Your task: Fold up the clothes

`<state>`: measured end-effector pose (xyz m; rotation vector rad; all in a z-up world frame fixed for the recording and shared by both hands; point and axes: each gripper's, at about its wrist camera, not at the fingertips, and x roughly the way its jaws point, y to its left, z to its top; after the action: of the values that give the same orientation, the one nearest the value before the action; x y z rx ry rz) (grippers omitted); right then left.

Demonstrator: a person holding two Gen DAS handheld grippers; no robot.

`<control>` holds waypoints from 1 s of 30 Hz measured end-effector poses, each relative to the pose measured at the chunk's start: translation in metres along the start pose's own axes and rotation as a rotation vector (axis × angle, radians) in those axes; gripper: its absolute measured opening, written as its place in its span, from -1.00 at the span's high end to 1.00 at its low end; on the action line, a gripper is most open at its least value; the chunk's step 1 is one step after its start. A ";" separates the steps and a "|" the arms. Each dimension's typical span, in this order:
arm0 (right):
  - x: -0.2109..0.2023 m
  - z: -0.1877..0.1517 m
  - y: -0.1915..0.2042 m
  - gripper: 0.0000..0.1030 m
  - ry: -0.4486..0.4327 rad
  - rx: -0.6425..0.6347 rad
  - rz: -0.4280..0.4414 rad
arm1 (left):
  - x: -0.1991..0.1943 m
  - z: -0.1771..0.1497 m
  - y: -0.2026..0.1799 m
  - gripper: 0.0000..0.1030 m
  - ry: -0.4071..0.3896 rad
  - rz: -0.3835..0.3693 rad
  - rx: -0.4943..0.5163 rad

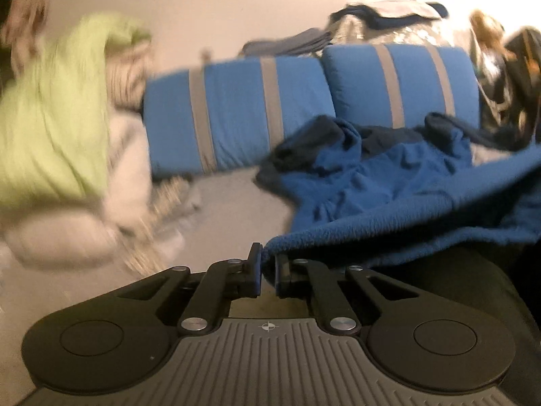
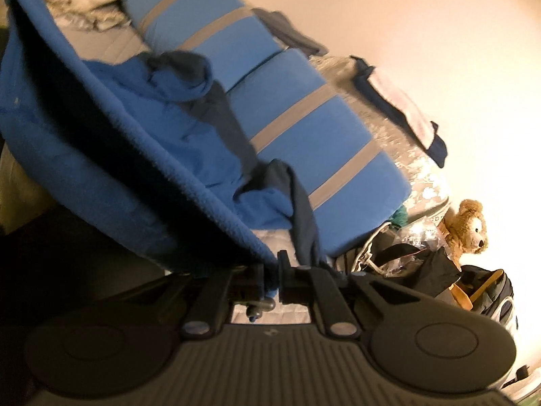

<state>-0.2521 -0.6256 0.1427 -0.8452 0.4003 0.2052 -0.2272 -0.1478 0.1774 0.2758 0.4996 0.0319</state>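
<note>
A blue fleece garment (image 1: 389,189) with dark navy trim lies crumpled on the bed, its ribbed hem stretched toward me. My left gripper (image 1: 268,264) is shut on one corner of that hem. In the right wrist view the same blue fleece garment (image 2: 135,142) hangs as a taut band running up and to the left. My right gripper (image 2: 271,270) is shut on its other hem corner, with a dark navy sleeve (image 2: 304,216) draped just beside the fingers.
Two blue pillows with grey stripes (image 1: 304,101) lie behind the garment. A blurred green cloth (image 1: 57,111) and pale clothes (image 1: 128,182) pile at the left. Folded clothes (image 1: 389,10) sit on a patterned cover behind. A teddy bear (image 2: 468,226) and dark bags (image 2: 439,270) stand at right.
</note>
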 end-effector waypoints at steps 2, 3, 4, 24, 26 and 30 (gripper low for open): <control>-0.002 -0.003 -0.007 0.86 -0.022 0.017 -0.010 | -0.007 0.010 -0.004 0.84 -0.010 0.024 0.040; -0.004 -0.005 -0.010 0.86 -0.029 0.025 -0.014 | -0.011 0.014 -0.006 0.85 -0.010 0.034 0.058; -0.005 -0.007 -0.014 0.87 -0.034 0.032 -0.016 | -0.013 0.018 -0.009 0.84 -0.009 0.046 0.076; -0.032 -0.053 -0.019 0.72 0.057 0.251 0.009 | -0.029 -0.018 -0.036 0.28 0.000 0.067 0.029; -0.030 -0.056 -0.017 0.59 0.070 0.322 0.002 | -0.023 -0.027 -0.035 0.15 -0.026 0.111 0.010; -0.024 -0.063 -0.024 0.37 0.105 0.512 0.015 | -0.013 -0.038 -0.021 0.01 -0.048 0.092 -0.221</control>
<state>-0.2823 -0.6895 0.1318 -0.3500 0.5296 0.0653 -0.2577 -0.1599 0.1454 0.0830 0.4312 0.1686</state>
